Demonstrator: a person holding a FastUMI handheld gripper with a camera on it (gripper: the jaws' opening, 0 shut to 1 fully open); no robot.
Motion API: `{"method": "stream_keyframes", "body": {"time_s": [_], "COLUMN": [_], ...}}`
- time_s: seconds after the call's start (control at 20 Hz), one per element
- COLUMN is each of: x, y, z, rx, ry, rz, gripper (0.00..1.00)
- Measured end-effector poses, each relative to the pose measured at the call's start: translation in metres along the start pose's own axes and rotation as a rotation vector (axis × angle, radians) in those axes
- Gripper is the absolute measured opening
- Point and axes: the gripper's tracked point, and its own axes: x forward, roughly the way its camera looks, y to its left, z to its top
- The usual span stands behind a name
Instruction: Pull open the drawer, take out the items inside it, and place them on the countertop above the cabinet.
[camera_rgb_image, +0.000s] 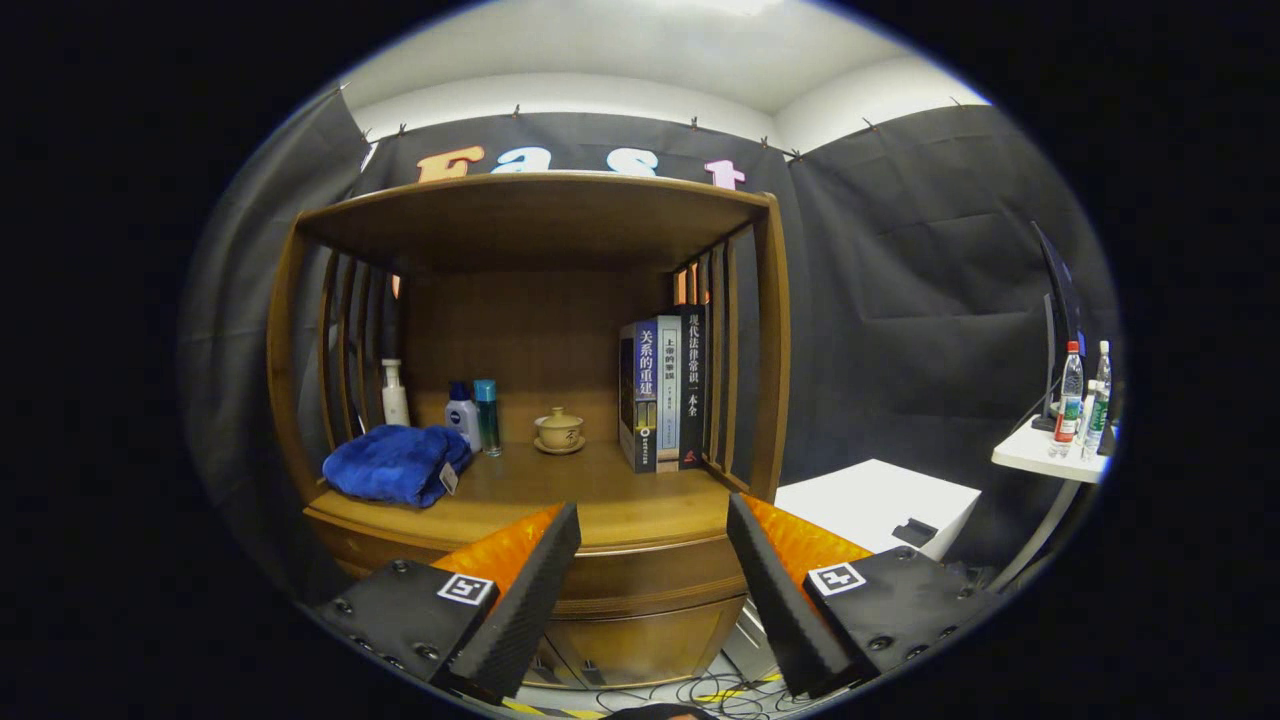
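A wooden cabinet stands ahead of me, with a countertop (620, 505) under an open shelf frame. Its drawer front (650, 580) runs just below the countertop edge and looks closed; what lies inside is hidden. My gripper (655, 525) is open, its two fingers spread wide with nothing between them, level with the countertop's front edge and the drawer. I am still some way back from the cabinet.
On the countertop lie a folded blue towel (395, 462), a pump bottle (394, 392), two small bottles (472, 415), a lidded tea cup (559, 430) and several upright books (662, 390). A white box (880, 505) and a side table (1045, 452) with bottles stand to the right. Cables lie on the floor.
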Motion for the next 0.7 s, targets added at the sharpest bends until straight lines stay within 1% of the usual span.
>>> {"method": "stream_keyframes", "body": {"time_s": [0.35,0.55,0.6,0.7], "x": [0.004,0.017,0.021,0.027], "y": [0.008,0.017,0.025,0.049], "z": [-0.006,-0.028,-0.036,-0.046], "rx": [0.012,0.031,0.052,0.098], "ry": [-0.006,-0.009,-0.009,-0.018], "rz": [0.021,0.038,0.049,0.102], "gripper": [0.98,0.98,0.98,0.98]}}
